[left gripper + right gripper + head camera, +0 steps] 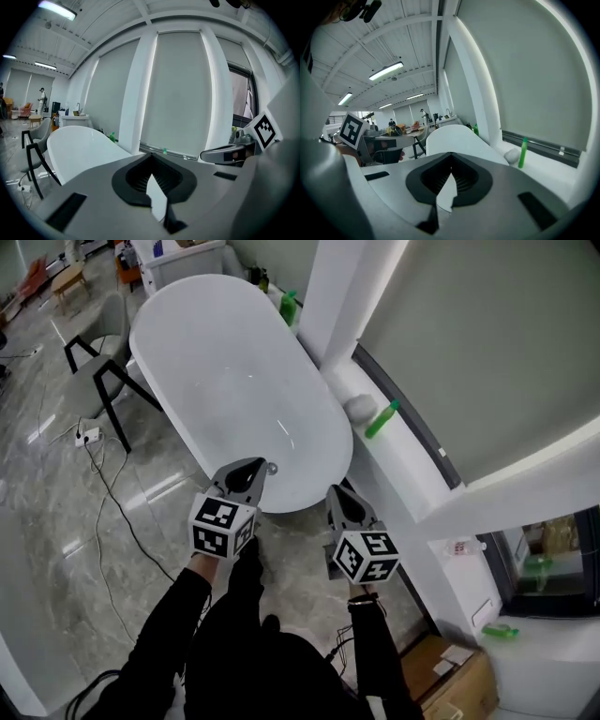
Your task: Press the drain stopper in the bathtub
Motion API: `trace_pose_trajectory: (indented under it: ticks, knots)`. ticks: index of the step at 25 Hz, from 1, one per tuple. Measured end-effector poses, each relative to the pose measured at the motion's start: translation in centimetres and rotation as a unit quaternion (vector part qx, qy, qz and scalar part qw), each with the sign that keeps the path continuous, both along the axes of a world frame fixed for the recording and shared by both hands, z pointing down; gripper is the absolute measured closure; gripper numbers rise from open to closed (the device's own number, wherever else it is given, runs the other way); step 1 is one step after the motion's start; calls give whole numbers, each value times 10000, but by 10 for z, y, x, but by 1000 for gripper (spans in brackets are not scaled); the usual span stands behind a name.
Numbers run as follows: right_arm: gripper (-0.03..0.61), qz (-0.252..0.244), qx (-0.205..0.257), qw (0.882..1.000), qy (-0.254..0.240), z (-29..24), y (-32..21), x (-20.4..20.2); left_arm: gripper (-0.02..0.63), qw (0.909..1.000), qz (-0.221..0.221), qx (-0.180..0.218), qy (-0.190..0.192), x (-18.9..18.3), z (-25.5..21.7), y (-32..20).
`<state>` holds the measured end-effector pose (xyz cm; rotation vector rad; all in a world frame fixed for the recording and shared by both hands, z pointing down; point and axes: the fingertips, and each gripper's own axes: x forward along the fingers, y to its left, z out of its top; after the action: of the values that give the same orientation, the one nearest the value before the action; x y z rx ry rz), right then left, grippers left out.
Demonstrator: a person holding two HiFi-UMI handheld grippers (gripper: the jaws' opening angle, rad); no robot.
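I stand at the near end of the bathtub (225, 371) with both forearms in dark sleeves stretched forward and down. Each hand is tucked beneath its gripper's marker cube, so I see little of either hand.

My left gripper (251, 472) points ahead with its tip over the tub's near rim. My right gripper (336, 495) sits level with it and a little apart, short of the tub and over the grey floor (159, 493), between the tub's end and the white window ledge (412, 474). Both pairs of jaws are pressed together at the tips with nothing caught between them.

I cannot pick out the drain stopper with any certainty: the basin is plain white with only a few glints. A small round metal fitting (272, 468) shows at the near end of the tub, just beside my left gripper's tip, but it is too small to identify. Each gripper's own view shows only the tub's outer wall and rim beyond the jaws, never its inside.

On the ledge a green bottle (381, 418) lies next to a pale round object (359, 409), well ahead of my right gripper.
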<state>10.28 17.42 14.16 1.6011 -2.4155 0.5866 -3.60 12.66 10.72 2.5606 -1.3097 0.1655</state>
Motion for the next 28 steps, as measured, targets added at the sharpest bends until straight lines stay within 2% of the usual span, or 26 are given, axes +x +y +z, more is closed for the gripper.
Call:
trace_pose_trajectory:
  ticks: [6, 11, 17, 23, 28]
  knots:
    - [580, -161, -219, 9995, 164, 11, -76, -27, 614, 9995, 226, -233, 12, -10, 15, -73]
    - [580, -166, -340, 9988, 323, 19, -118, -43, 614, 9992, 271, -293, 83, -20, 20, -116]
    - [580, -2, -579, 9981, 226, 33, -147, -44, 614, 9984, 222, -506, 153, -27, 35, -152]
    - [580, -24, -686, 9974, 231, 48, -163, -36, 614, 9980, 208, -597, 20, -26, 51, -169]
    - [580, -105, -804, 9964, 234, 66, -180, -28, 614, 9962, 279, -820, -137, -12, 77, -185]
